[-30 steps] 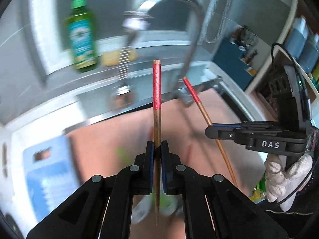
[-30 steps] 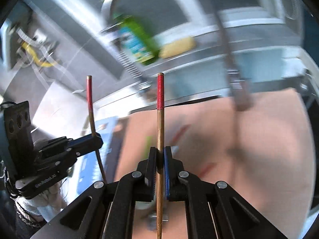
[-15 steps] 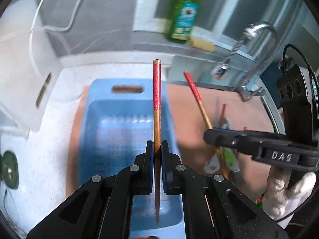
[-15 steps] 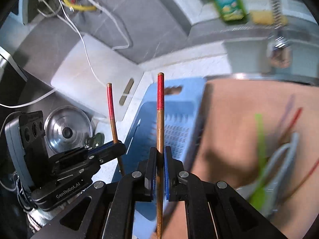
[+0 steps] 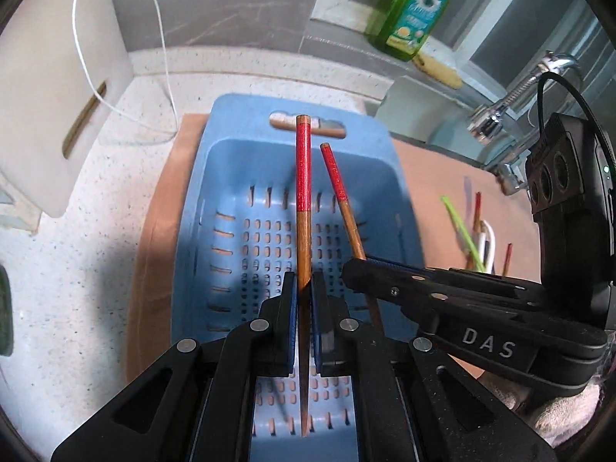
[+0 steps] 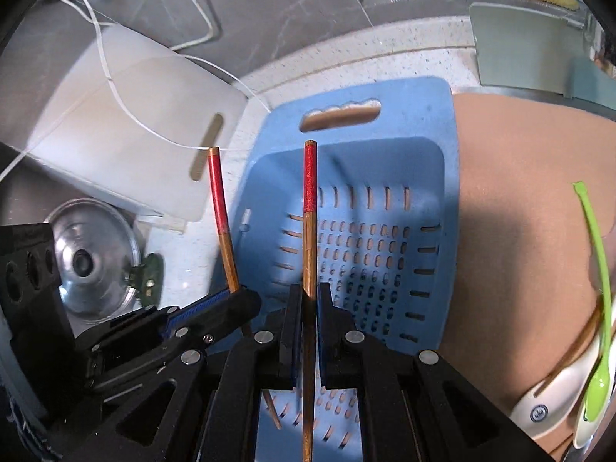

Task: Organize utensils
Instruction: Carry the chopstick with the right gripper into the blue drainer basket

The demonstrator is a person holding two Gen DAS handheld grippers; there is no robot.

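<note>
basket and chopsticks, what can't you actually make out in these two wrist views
- Near end of the blue basket: both views, hidden under the gripper bodies.
- Left gripper's chopstick: whether its tip touches the basket floor can't be told.
- Right gripper's chopstick: lower end cut off by the frame's bottom edge.
- Utensils on the mat: right wrist view, squeezed against the edge; count unclear.
- Green bottle: cap cropped, label too small.

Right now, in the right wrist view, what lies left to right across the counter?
Pot lid → white board → blue basket → tan mat → green spoon.
</note>
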